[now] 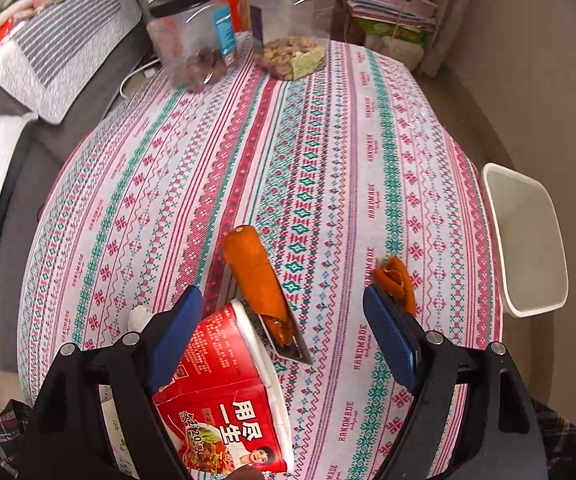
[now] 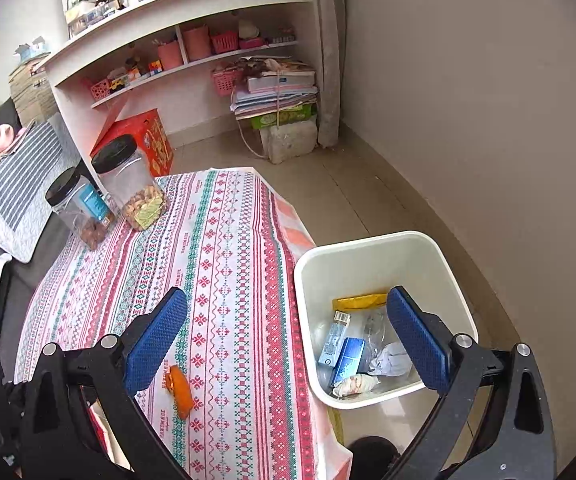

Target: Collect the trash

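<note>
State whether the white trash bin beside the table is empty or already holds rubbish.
Already holds rubbish. The right wrist view looks down into the white trash bin: a blue carton, a yellow packet and crumpled wrappers lie inside.

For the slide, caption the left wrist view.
Open left gripper above red instant-noodle cup, orange peels on patterned tablecloth.

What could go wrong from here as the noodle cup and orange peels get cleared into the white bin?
1. The red noodle cup lies on its side with a peel on its torn lid; lifting it with the open left tongs may drop that peel.
2. The small peel sits near the table's edge and could be knocked to the floor.
3. The white bin stands below the table, so a dropped item could miss.
</note>
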`<state>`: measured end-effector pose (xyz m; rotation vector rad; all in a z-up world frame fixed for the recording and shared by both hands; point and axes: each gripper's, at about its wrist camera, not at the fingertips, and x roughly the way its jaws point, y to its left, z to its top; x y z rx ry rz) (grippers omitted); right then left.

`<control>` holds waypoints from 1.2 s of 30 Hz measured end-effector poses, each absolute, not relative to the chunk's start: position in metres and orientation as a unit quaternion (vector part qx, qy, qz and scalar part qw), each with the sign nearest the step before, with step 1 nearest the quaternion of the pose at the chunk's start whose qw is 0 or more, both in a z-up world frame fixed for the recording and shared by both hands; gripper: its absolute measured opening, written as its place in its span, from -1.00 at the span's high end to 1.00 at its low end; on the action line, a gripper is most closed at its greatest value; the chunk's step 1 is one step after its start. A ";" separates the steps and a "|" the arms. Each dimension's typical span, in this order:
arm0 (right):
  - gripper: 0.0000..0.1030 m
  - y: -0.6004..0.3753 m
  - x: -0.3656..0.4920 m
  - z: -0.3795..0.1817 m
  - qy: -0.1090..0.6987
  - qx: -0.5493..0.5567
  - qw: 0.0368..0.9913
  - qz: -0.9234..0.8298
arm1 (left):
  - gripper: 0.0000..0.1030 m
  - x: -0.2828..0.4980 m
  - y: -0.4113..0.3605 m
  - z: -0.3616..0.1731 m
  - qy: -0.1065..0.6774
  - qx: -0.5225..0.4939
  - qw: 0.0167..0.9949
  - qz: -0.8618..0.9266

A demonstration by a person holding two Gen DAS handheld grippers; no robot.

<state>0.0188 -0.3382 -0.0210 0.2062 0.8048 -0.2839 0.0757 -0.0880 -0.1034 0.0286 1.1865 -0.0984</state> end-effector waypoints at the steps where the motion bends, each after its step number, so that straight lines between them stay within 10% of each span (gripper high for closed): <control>1: -0.87 -0.337 0.020 -0.023 0.393 0.099 0.904 -0.135 | -0.54 0.080 -0.082 -0.106 0.566 0.001 0.824 -0.045; 13: -0.87 -0.319 0.034 -0.033 0.411 0.077 0.900 -0.120 | -0.16 0.107 -0.063 -0.136 0.604 -0.072 0.793 -0.033; 18: -0.87 -0.310 0.041 -0.037 0.419 0.064 0.899 -0.113 | 0.50 0.111 -0.062 -0.141 0.612 -0.085 0.784 -0.057; 36: -0.87 -0.256 0.067 -0.053 0.433 0.008 0.897 -0.089 | 0.45 0.109 -0.007 -0.129 0.603 -0.117 0.786 -0.063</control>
